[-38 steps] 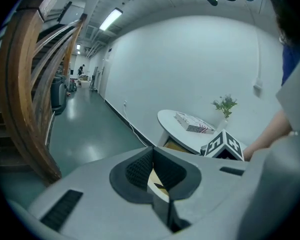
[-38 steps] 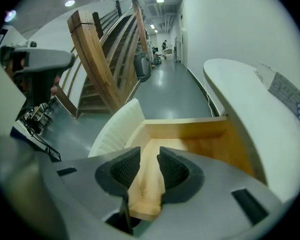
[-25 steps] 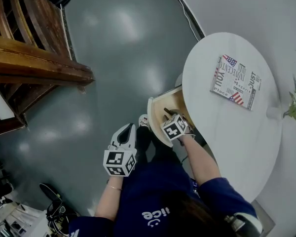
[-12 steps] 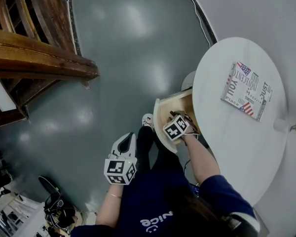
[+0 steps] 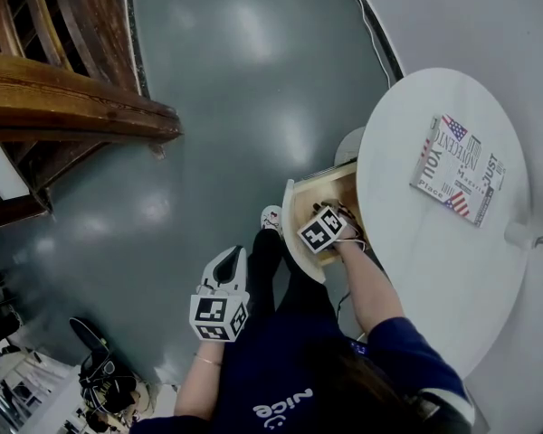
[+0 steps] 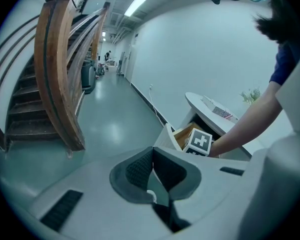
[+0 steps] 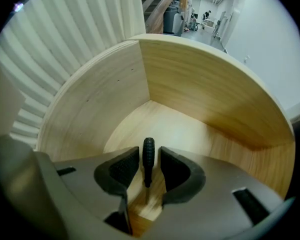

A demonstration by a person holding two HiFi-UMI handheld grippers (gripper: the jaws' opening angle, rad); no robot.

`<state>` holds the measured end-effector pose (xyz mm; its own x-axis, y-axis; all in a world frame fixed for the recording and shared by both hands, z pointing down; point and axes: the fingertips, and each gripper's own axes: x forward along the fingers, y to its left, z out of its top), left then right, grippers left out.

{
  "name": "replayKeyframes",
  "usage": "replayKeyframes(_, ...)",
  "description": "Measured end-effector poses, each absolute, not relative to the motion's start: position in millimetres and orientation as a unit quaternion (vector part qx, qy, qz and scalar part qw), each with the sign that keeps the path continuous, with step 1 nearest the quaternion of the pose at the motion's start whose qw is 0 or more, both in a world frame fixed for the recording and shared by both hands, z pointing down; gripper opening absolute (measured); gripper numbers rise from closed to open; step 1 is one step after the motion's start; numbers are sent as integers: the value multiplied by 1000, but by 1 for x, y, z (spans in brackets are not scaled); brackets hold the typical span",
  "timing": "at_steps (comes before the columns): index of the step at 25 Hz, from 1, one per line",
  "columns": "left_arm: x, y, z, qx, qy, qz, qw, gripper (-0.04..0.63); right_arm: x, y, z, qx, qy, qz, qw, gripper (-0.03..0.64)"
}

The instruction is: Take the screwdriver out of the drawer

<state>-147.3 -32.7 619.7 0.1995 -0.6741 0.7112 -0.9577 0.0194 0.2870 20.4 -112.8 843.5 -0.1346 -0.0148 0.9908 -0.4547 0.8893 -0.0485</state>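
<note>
R gripper (image 7: 149,153) points down into the pale curved wooden drawer (image 7: 205,89), which stands pulled out from under the round white counter (image 5: 434,278). Its dark ribbed fingers (image 7: 121,169) are spread, w/ the small black-handled screwdriver (image 7: 148,161) lying on the drawer floor btwn them. Neither pad touches the handle, so nothing's gripped. Handle end points away from the camera, metal tip toward it. In head view the R gripper sits over the drawer's open top, hiding the screwdriver there.

L gripper (image 6: 152,153) is held well apart from the drawer, over the glossy grey floor (image 5: 235,98), fingers clenched tip to tip w/ nothing in them. A flat rectangular flag-print item (image 5: 457,181) lies on the counter, away from the drawer. Brown wooden staircase (image 5: 63,107) stands at upper left of head view.
</note>
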Motion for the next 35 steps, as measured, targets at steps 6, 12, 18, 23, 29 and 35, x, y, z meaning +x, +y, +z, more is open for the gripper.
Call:
replayKeyframes(6, -147, -32, 624, 677, -599, 194, 382, 5, 21, -115, 843, 162, -731, 178, 639, 77)
replayKeyframes(12, -146, -35, 622, 681, -596, 196, 377, 5, 18, -116, 834, 177, -731, 184, 632, 75)
replayKeyframes(18, -144, -41, 615, 690, -591, 191, 372, 5, 7, -119, 805, 201, -750, 176, 605, 75)
replayKeyframes(23, -139, -49, 606, 702, -584, 187, 362, 5, 1, -119, 780, 209, -758, 177, 592, 75)
replayKeyframes(29, -137, -63, 595, 719, -575, 180, 347, 5, -3, -124, 745, 236, -765, 172, 574, 75)
replayKeyframes(35, -135, -72, 588, 731, -567, 176, 336, 5, -3, -125, 712, 260, -773, 160, 555, 75)
